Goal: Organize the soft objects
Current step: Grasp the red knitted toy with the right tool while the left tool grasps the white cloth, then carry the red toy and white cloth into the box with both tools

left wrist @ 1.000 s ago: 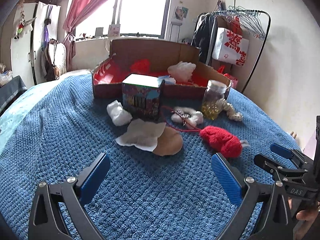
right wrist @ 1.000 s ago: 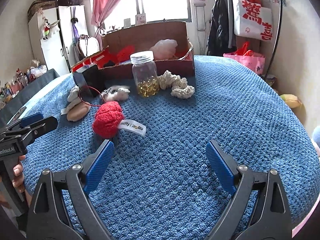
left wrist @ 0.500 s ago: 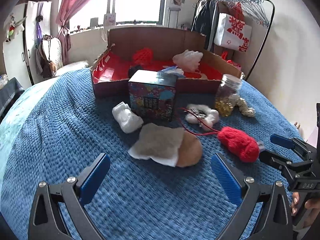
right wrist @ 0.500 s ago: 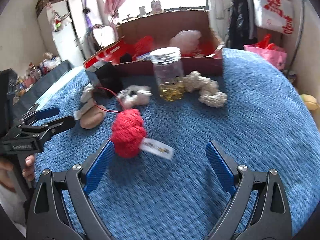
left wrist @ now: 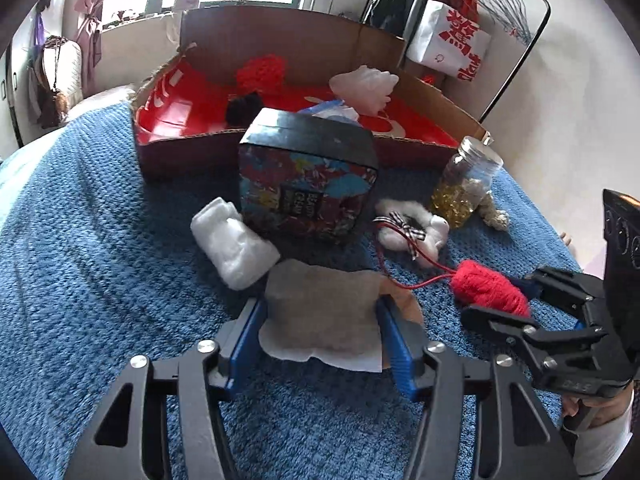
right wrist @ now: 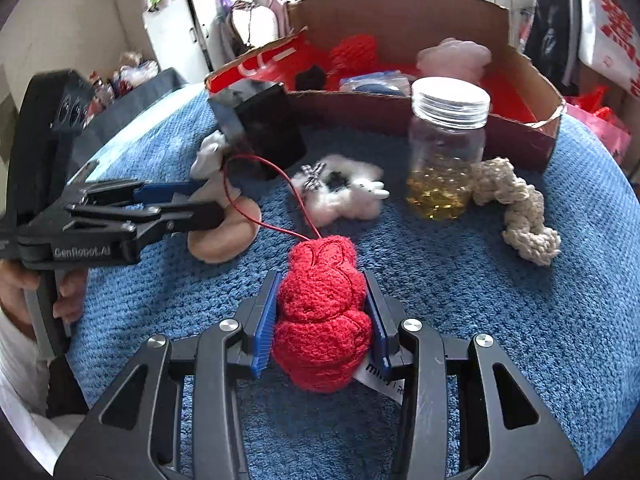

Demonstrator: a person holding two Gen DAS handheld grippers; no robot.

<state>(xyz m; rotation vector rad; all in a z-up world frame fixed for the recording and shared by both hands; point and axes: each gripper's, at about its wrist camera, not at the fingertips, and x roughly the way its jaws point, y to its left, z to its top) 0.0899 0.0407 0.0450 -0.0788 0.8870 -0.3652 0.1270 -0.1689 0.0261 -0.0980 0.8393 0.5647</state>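
Fingers (right wrist: 266, 320) squeeze fuzzy red plush (right wrist: 322, 316); red cord attached.

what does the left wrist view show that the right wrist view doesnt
Only the left wrist view: the colourful printed front of the box, and the grey cloth between the left claw pads, which have just been closing.

Only the right wrist view: the right claw pads pressing the red plush and the whole cream knitted rope.

Both: the glass jar, cardboard tray, white fluffy toy and blue blanket.
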